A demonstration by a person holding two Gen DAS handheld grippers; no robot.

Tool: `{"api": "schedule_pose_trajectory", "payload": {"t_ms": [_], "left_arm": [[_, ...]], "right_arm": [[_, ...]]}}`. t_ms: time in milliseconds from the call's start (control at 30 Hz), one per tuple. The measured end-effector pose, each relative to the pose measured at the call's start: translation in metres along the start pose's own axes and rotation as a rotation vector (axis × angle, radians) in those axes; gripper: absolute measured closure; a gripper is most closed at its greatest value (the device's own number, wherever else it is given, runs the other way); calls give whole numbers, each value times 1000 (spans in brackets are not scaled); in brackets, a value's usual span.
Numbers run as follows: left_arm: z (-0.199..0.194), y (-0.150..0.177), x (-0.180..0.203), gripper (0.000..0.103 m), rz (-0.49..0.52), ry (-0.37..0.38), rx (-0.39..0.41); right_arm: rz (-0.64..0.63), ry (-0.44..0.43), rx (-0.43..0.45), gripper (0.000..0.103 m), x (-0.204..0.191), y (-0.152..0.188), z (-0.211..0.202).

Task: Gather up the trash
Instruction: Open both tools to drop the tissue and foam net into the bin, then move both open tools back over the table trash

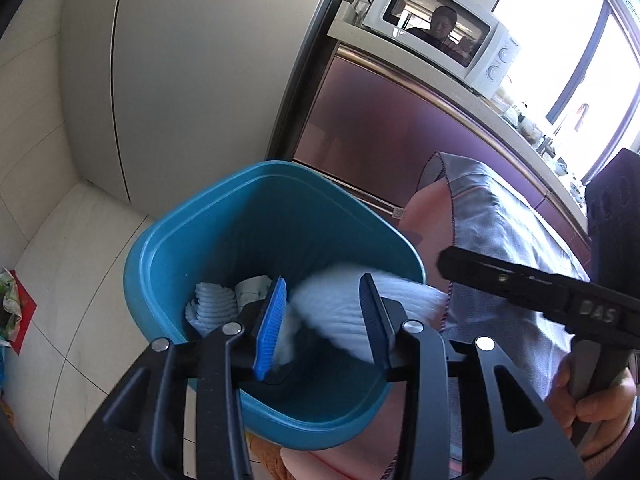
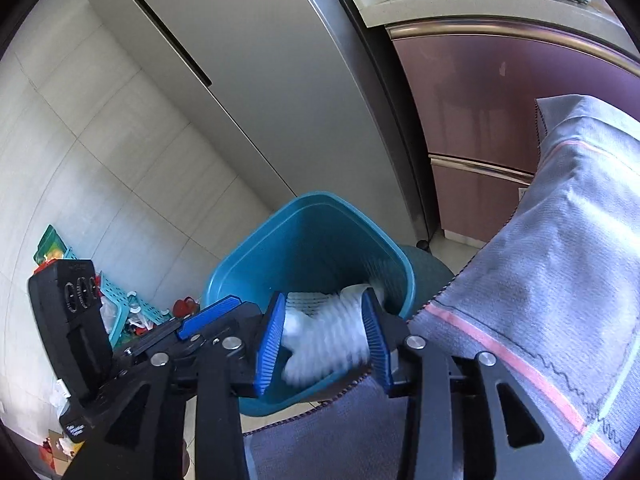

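Note:
A blue bin (image 1: 160, 240) stands on the floor right under both grippers, with crumpled white ribbed paper (image 1: 212, 304) at its bottom. My left gripper (image 1: 324, 320) hovers over the bin's mouth with its blue pads apart. A blurred white ribbed wad (image 1: 332, 304) hangs loose between them, over the opening. My right gripper (image 2: 326, 336) also stands open above the bin (image 2: 240, 256), with a blurred white wad (image 2: 324, 332) loose between its pads. The right gripper (image 1: 448, 266) reaches in from the right beside the left one, and the left gripper (image 2: 224, 312) shows at the right one's left.
A grey cloth (image 2: 560, 260) drapes over something pink just right of the bin. A tall grey fridge (image 1: 180, 60) stands behind, next to purple cabinets and a white microwave (image 1: 440, 32). A teal basket (image 2: 120, 304) and clutter lie on the tiled floor at left.

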State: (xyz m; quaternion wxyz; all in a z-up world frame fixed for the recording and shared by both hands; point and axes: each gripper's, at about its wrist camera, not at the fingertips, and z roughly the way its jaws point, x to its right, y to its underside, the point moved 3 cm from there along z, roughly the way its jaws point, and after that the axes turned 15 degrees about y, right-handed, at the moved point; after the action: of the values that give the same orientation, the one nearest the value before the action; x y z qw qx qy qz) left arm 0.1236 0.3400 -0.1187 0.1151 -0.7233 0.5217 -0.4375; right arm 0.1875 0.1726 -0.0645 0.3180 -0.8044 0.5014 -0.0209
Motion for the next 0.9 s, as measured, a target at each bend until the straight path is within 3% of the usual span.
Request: {"api": "schedule_pose_trajectory", "payload": {"t_ms": [200,267,367,500,667,900], "left_arm": [[-11,3,16,65,43,10,24],[-17,4,31,62,80,23,36],[-25,6,55,58,130,52,52],[-33,15,95,54,216,116,65],[-30,26,147,49,290,222,48],[4,55,225,49,401,338,-54]], "right_arm": [[18,-25,49,62,16,8,-29],[15,-35,75,61,21,13,-45],[5,-48,119,49,32,19,-69],[0,-32,179,49,53,35,-104],[59,23,259,49,91,62,-149],[191,155,333,49,152,117,-198]]}}
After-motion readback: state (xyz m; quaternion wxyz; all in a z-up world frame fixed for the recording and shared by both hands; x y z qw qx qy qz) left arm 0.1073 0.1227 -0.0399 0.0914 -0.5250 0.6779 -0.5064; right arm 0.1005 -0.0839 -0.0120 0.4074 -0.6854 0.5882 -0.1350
